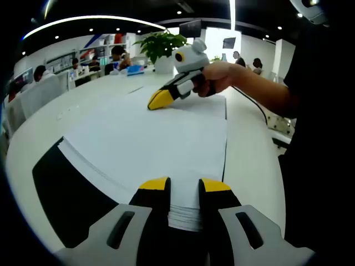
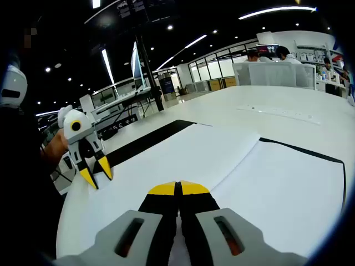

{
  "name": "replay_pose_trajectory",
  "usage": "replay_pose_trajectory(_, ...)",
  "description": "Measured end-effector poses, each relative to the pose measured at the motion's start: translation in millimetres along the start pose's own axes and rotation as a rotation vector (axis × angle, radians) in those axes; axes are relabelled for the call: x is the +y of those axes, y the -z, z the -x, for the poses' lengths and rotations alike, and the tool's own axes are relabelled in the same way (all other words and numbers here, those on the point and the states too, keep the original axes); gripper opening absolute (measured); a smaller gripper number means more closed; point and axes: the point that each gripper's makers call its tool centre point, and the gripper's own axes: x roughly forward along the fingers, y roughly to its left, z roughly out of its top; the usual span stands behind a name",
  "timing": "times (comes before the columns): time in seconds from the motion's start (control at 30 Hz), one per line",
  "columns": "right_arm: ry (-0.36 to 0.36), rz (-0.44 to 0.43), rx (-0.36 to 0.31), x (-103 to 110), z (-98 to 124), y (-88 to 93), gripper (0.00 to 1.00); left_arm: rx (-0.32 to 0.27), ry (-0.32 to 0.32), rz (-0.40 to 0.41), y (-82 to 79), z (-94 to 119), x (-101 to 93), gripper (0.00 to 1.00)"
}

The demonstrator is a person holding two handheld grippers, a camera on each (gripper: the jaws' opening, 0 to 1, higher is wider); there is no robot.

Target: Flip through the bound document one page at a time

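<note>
The bound document [image 1: 155, 138] lies open on the white table, with white pages over a black cover [image 1: 66, 188]. My left gripper [image 1: 184, 185] is open at its near edge, and the stacked page edges show between the yellow tips. At the far end a hand [image 1: 219, 77] holds my right gripper [image 1: 157, 101], shut, with its tip down on the top page. In the right gripper view my right gripper [image 2: 178, 188] is shut over the white pages [image 2: 183, 155], next to the fold between two leaves. The left gripper [image 2: 95, 176] stands open at the document's left edge.
The long white table [image 1: 83, 105] runs back to a potted plant [image 1: 161, 47] and seated people. A thin cable [image 1: 252, 102] trails along the table's right side. A person in black [image 1: 316, 138] stands close on the right. Office desks and a monitor [image 2: 135, 66] lie beyond.
</note>
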Motion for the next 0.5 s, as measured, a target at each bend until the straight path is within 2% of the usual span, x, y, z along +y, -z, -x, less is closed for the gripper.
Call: replay_pose_trajectory(0.5,0.006,0.005,0.005,-8.6,-5.6,-4.9,0.02,0.005,0.004,0.0,-0.4,0.0,-0.1,0.23)
